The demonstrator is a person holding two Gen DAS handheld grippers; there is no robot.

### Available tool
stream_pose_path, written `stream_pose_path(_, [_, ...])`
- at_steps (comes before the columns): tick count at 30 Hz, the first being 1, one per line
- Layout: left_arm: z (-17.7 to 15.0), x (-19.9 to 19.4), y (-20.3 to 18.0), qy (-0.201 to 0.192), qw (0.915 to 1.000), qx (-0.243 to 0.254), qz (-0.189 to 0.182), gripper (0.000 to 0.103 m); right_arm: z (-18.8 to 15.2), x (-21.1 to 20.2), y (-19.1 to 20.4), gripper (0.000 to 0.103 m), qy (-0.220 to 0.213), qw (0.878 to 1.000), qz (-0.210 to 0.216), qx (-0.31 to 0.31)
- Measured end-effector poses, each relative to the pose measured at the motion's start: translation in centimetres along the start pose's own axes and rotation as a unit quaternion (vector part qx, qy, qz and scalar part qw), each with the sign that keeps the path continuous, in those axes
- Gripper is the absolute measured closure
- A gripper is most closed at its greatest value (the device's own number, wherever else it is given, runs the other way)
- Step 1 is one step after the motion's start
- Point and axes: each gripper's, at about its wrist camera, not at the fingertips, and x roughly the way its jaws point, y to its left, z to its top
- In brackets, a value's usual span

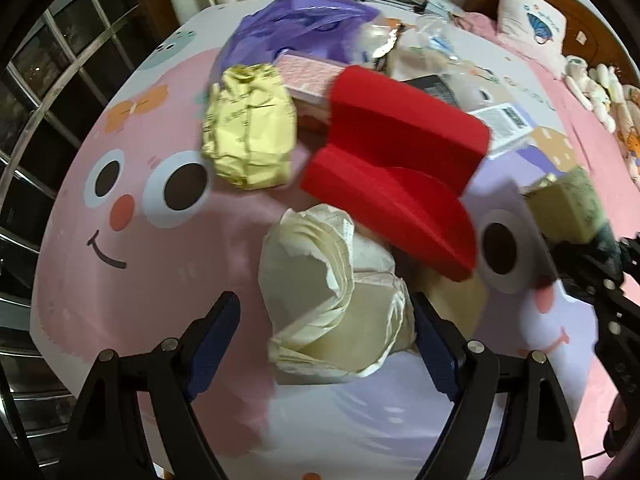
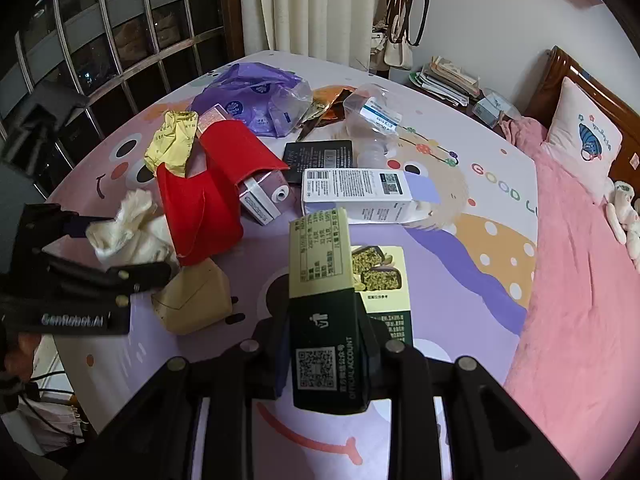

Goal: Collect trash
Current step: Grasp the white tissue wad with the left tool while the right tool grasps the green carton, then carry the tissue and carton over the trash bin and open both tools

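The bed [image 2: 460, 280] is covered with a cartoon sheet [image 1: 120, 240] in pink and lilac, with big eyes and smiling faces printed on it. Directly on the sheet lie a crumpled white paper [image 1: 332, 300], a yellow wrapper [image 1: 248, 140], a red folded box [image 1: 396, 168], a purple plastic bag [image 2: 248, 92], a clear plastic bottle [image 2: 372, 116], a black flat box [image 2: 320, 158], a white carton [image 2: 360, 194] and a beige paper packet [image 2: 196, 300]. A pink blanket [image 2: 568, 280] and a pillow [image 2: 586, 140] lie at the far side.

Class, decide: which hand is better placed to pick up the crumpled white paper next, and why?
Left. Its tool is open with the crumpled white paper between its fingers, while the right tool is already shut on a green snack box.
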Motion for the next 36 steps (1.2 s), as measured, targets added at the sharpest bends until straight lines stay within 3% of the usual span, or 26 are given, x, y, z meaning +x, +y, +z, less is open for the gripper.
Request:
stream_pose_path(7, [-0.3, 1.6, 1.0, 0.023, 0.9994, -0.003, 0.024, 0.021, -0.3, 0.0, 0.4, 0.077, 0.005, 1.000, 0.009, -0.001])
stream_pose_path(12, [-0.4, 1.8, 1.4, 0.023, 0.9996, -0.015, -0.001, 0.036, -0.5, 0.0, 0.8, 0.077, 0.006, 1.000, 0.009, -0.002])
stream_pose_path(19, [-0.5, 1.2, 0.6, 0.016, 0.9997, 0.017, 0.011, 0.043, -0.6, -0.3, 1.0, 0.077, 0.011, 1.000, 0.019, 0.016])
stream_pose_path(27, [-1.0, -2.1, 0.2, -0.007, 0.9983, 0.058, -0.007, 0.044, -0.7, -1.8, 2.1, 0.078, 0.014, 0.998, 0.029, 0.057])
stream_pose_path(36, [-3.2, -7.2, 2.6, -0.034, 0.9906, 0.120, -0.056, 0.044, -1.4, -5.2, 6.0, 0.078, 0.000, 0.994, 0.016, 0.111])
